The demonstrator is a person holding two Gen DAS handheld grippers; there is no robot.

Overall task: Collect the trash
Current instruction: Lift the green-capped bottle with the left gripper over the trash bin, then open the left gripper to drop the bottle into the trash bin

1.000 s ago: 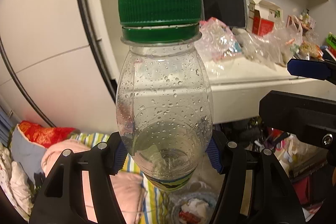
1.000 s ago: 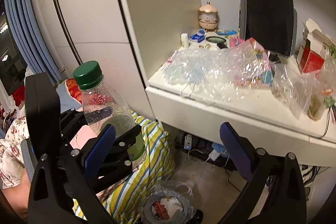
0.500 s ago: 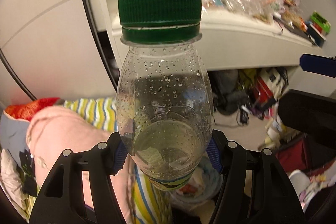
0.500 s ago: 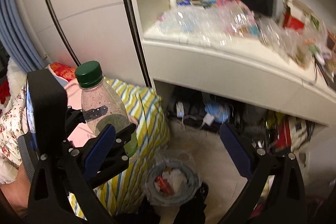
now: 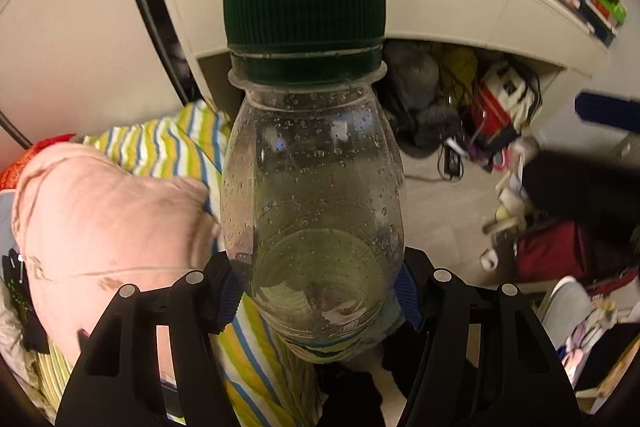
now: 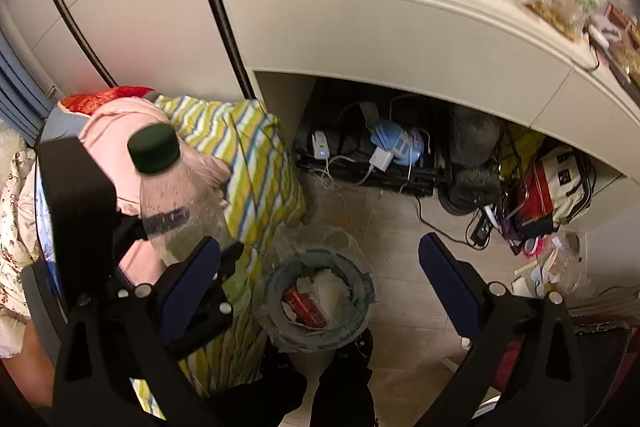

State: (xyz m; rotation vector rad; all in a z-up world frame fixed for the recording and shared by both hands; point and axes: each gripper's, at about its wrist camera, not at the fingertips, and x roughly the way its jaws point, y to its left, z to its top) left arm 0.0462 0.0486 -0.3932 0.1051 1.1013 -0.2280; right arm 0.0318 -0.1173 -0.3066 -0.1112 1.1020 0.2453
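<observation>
My left gripper [image 5: 316, 291] is shut on a clear plastic bottle [image 5: 312, 195] with a green cap and a little liquid at the bottom. The bottle stands upright between the blue pads. In the right wrist view the bottle [image 6: 176, 203] and the left gripper [image 6: 132, 227] are at the left, above bedding. A round trash bin [image 6: 316, 299] lined with a plastic bag sits on the floor below, with red and white trash inside. My right gripper [image 6: 320, 275] is open and empty above the bin.
A white desk [image 6: 400, 39] with plastic bags and boxes on top spans the upper right. Cables, chargers and bags [image 6: 440, 163] lie under it. Striped bedding [image 6: 248, 163] and a pink cushion [image 5: 100, 215] are at the left.
Both grippers have tilted down and lowered toward the floor. The desk top has slid up in both views and the trash bin now shows larger below the right gripper.
</observation>
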